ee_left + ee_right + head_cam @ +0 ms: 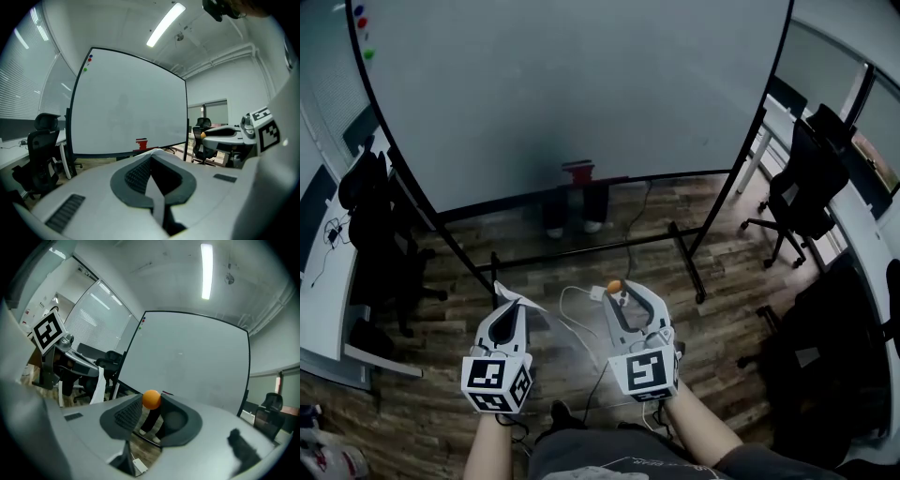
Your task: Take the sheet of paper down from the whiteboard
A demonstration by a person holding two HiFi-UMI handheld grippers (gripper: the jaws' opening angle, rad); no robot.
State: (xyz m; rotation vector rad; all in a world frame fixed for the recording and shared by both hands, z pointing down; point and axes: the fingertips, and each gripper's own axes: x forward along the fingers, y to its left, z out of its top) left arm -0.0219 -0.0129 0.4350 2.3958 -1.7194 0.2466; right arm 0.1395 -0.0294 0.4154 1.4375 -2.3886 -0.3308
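The whiteboard (581,84) stands ahead on a black wheeled frame, with no sheet on its face. My left gripper (512,306) is shut on the white sheet of paper (532,304), whose corner sticks out past the fingertips. In the left gripper view the paper (157,199) shows edge-on, pinched between the jaws of that gripper (152,154). My right gripper (617,292) is shut on a small orange round magnet (614,286), which sits between its tips (151,399). Both grippers are held side by side, away from the board. The paper (98,389) hangs from the left gripper in the right gripper view.
A red eraser (578,169) rests on the board's ledge, and coloured magnets (362,23) sit at its top left. A person's legs (574,208) show behind the board. Black office chairs (806,187) (380,234) and desks flank it. A cable (581,323) lies on the wooden floor.
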